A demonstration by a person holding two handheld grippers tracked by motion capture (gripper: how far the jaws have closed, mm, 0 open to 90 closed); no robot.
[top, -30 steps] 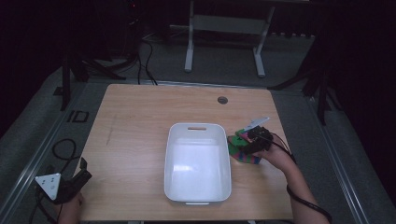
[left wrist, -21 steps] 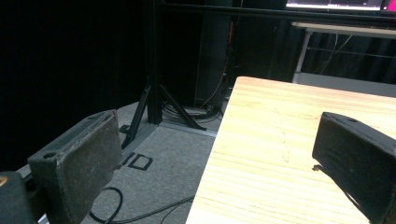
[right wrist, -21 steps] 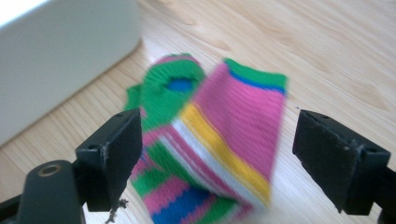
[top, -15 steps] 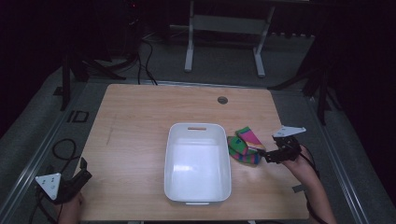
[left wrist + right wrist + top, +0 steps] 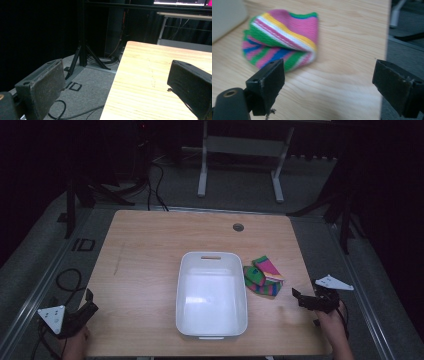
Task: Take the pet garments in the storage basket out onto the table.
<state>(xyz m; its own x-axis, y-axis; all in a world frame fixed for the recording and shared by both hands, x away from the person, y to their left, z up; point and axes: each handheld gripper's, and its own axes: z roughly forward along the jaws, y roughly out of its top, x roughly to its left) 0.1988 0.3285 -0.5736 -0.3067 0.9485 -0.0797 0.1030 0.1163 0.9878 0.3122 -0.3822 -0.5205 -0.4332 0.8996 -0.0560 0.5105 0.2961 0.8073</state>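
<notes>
A folded striped knit cloth (image 5: 263, 276) in pink, green, yellow and blue lies on the wooden table (image 5: 150, 250), just right of the white bin (image 5: 212, 332). My right gripper (image 5: 299, 298) is open near the table's right edge, a short way right and in front of the cloth, with nothing between its jaws. In the right gripper view the striped cloth (image 5: 284, 40) lies ahead beyond the open right gripper (image 5: 329, 75). My left gripper (image 5: 89, 301) hangs open at the table's front left corner. In the left gripper view the left gripper (image 5: 120, 82) straddles the table's edge.
The white bin's inside looks bare. A round cable hole (image 5: 238, 227) sits near the table's far edge. Cables (image 5: 65, 280) and stand legs (image 5: 202, 180) lie on the grey floor around the table. In the left gripper view a tripod base (image 5: 85, 56) stands off the table's edge.
My right gripper has let go of the striped cloth and drawn back to the right and toward the front. The cloth now lies flat beside the bin. The left gripper has not moved.
</notes>
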